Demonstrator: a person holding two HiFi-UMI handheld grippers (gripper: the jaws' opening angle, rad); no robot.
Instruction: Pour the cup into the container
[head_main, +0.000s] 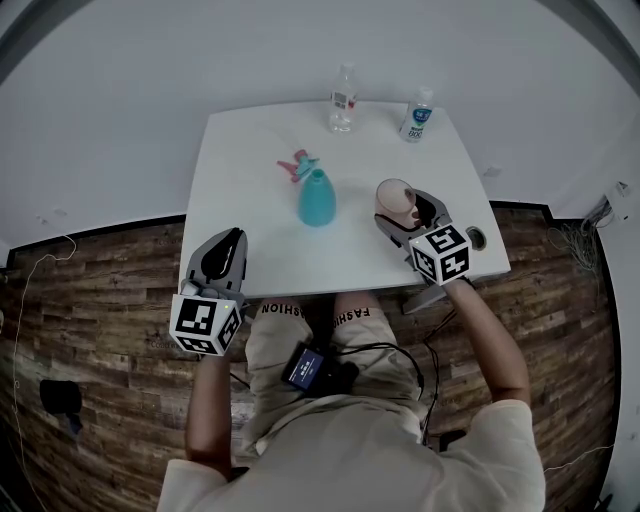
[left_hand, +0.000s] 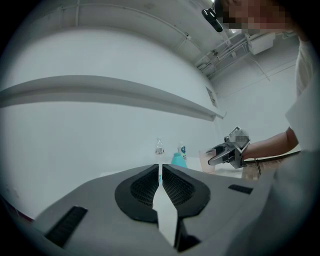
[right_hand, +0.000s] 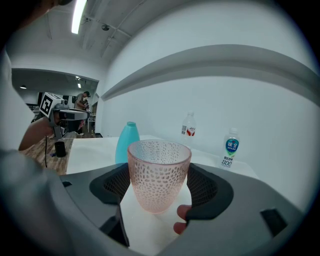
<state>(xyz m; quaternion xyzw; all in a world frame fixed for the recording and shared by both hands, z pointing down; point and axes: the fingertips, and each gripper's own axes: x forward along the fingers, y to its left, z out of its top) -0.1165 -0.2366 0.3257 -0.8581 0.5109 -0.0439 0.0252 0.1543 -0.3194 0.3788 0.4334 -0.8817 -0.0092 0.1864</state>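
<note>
head view, with both gripper views. right gripper (head_main: 406, 212): jaws clamped on the sides of a pink dimpled glass cup (right_hand: 159, 172), which stands upright near the right edge of the white tabletop (head_main: 250, 240). the cup wall is translucent, and no liquid level can be made out in it. left gripper (head_main: 230, 240): jaws together with only a thin slit between the pads and nothing in it, held over the tabletop's front left edge, well apart from the cup. container: a teal bottle (head_main: 316, 197) upright at mid-tabletop, left of the cup; its wall is opaque, so the contents cannot be told. a pink spray head (head_main: 297, 164) lies just behind it. at the far edge stand a clear bottle with a red-and-white label (head_main: 343, 98) and a bottle with a blue-green label (head_main: 418, 113), both capped.
</note>
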